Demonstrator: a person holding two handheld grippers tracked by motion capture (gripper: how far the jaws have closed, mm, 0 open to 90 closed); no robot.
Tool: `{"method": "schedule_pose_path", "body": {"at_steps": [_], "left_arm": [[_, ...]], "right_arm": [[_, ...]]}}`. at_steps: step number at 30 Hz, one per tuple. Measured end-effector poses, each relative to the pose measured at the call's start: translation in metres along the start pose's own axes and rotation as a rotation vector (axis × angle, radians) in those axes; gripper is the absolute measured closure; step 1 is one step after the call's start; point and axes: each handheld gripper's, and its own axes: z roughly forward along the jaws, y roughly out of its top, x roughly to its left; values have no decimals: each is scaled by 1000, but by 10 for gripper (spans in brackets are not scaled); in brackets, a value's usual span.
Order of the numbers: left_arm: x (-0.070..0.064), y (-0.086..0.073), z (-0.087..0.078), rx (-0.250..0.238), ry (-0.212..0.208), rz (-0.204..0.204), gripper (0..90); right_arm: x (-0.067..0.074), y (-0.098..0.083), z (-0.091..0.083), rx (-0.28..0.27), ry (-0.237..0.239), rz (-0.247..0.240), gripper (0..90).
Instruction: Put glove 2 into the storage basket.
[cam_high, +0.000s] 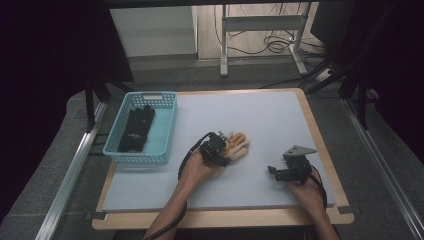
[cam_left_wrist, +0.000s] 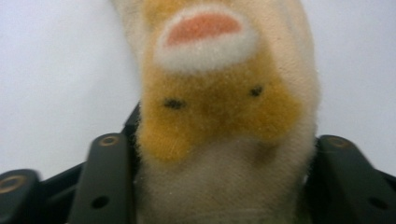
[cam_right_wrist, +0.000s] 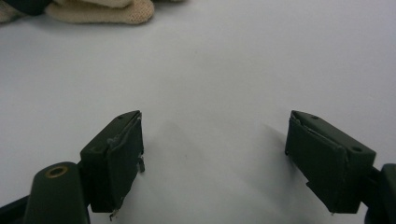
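In the high view the left claw (cam_high: 218, 145) is sitting just left of the frame's centre, on the pale table (cam_high: 280, 115), and a cream and orange plush toy (cam_high: 238, 146) is lying right against its tip, stretching from the claw toward the right of the frame. In the left gripper view the plush toy (cam_left_wrist: 219, 112) is filling the middle of the frame between the two black jaws, which are pressing on its cream flanks at lower left and lower right, so this claw is gripping the toy at a narrow spread. The toy's orange patch with two small dark marks and a pink oval ringed in white are showing above the jaws. The right claw (cam_high: 280, 172) is resting at the lower right of the high view, well apart from the toy, with its jaws pointing toward the left of the frame. In the right gripper view the right claw (cam_right_wrist: 215, 149) is standing wide with bare table between its jaws, and a part of the plush toy (cam_right_wrist: 100, 10) is lying at the upper left of that frame. A light blue basket (cam_high: 165, 131) holding dark items is standing at the left of the table.
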Motion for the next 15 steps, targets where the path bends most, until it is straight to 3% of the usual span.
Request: {"method": "schedule_pose_path", "body": {"at_steps": [8,15], "left_arm": [[3,3,-6,3,-16,-24,535],[14,12,-34,-28,11,-49,535]], "right_arm": [[0,0,0,0,0,0,190],[0,0,0,0,1,1,190]]}}
